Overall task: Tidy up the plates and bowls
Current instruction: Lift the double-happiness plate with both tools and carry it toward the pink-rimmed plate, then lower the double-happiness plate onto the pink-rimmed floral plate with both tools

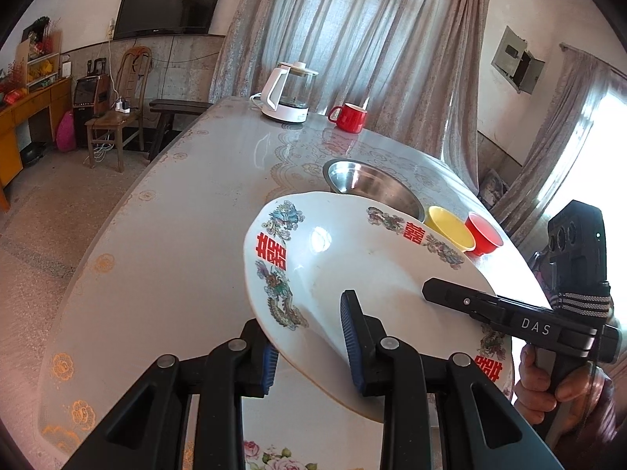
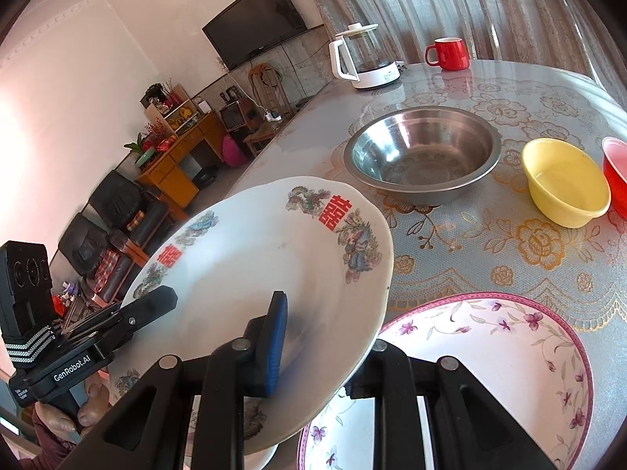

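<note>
A white plate with red double-happiness characters and dragon prints [image 1: 364, 274] [image 2: 254, 274] is held tilted above the table by both grippers. My left gripper [image 1: 313, 348] is shut on its near-left rim, one pad above and one below. My right gripper [image 2: 313, 352] is shut on its other rim, and it shows in the left wrist view [image 1: 490, 305]. A pink-rimmed floral plate [image 2: 490, 372] lies on the table under my right gripper. A steel bowl [image 2: 425, 152], a yellow bowl [image 2: 564, 184] and a red bowl [image 2: 617, 172] stand further back.
A white and glass kettle [image 2: 364, 58] and a red mug [image 2: 448, 53] stand at the table's far end. The round table [image 1: 176, 235] has a patterned glossy cover. Beyond its left edge are a wooden chair [image 1: 117, 117], a desk and sofas.
</note>
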